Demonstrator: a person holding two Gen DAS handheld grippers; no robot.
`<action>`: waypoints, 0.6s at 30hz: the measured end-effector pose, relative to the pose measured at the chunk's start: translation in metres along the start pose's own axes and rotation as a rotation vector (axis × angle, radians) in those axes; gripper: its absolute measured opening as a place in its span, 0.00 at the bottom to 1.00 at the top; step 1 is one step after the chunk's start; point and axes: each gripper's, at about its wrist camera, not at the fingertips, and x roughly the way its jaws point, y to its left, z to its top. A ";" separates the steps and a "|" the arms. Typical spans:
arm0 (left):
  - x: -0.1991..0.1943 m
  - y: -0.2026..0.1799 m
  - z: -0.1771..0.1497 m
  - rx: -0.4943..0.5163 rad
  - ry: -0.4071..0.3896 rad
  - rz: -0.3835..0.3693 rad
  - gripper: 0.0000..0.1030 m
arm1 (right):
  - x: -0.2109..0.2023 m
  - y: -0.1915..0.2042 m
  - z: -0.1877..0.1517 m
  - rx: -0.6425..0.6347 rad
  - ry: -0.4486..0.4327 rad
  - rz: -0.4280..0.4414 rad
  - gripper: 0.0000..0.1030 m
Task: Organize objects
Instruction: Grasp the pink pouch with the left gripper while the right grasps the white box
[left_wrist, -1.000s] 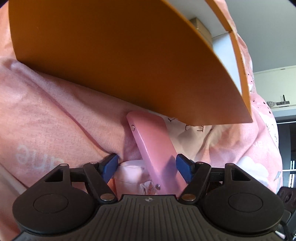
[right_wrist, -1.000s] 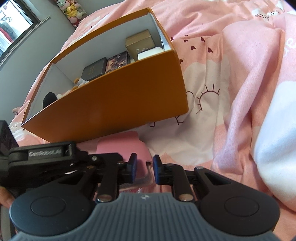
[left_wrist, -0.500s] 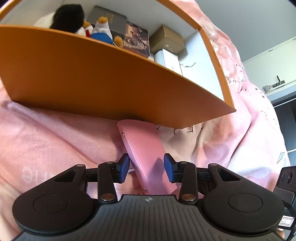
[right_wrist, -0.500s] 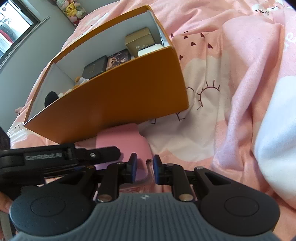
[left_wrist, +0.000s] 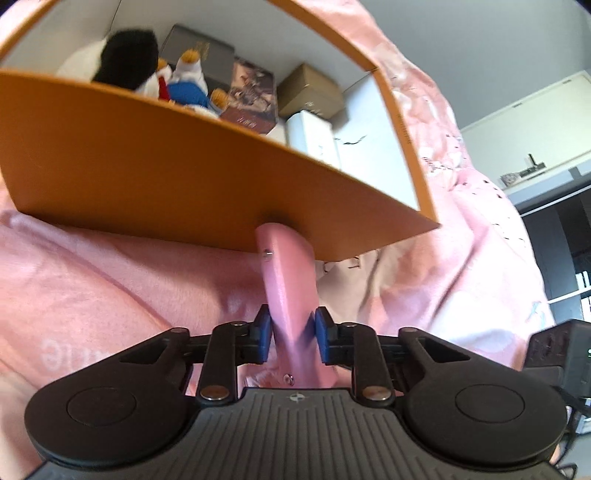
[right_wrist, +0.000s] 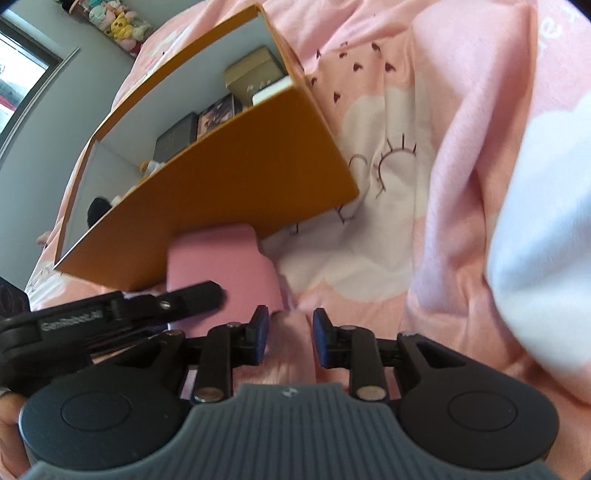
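While its jaws are closing, the left hand-held gripper (left_wrist: 291, 334) pinches a pink case (left_wrist: 286, 280) whose far end touches the orange box (left_wrist: 155, 177) on the bed (left_wrist: 92, 280). Right hand-held gripper (right_wrist: 287, 332): jaws opening, narrow gap, only bedding between, pink case just left.

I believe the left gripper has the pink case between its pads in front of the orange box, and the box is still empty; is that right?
Not quite: the orange box is not empty. The left wrist view shows a plush toy and several small boxes inside it. The left gripper does have the pink case between its closing pads, in front of the box.
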 end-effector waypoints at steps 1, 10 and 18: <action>-0.005 -0.001 0.000 0.006 -0.005 -0.006 0.22 | -0.001 0.001 -0.002 -0.012 0.007 0.000 0.30; -0.041 0.011 -0.005 0.002 -0.033 -0.028 0.19 | 0.010 0.017 -0.026 -0.162 0.117 -0.022 0.47; -0.057 0.015 -0.003 -0.004 -0.069 -0.053 0.18 | 0.022 0.011 -0.033 -0.159 0.133 -0.010 0.27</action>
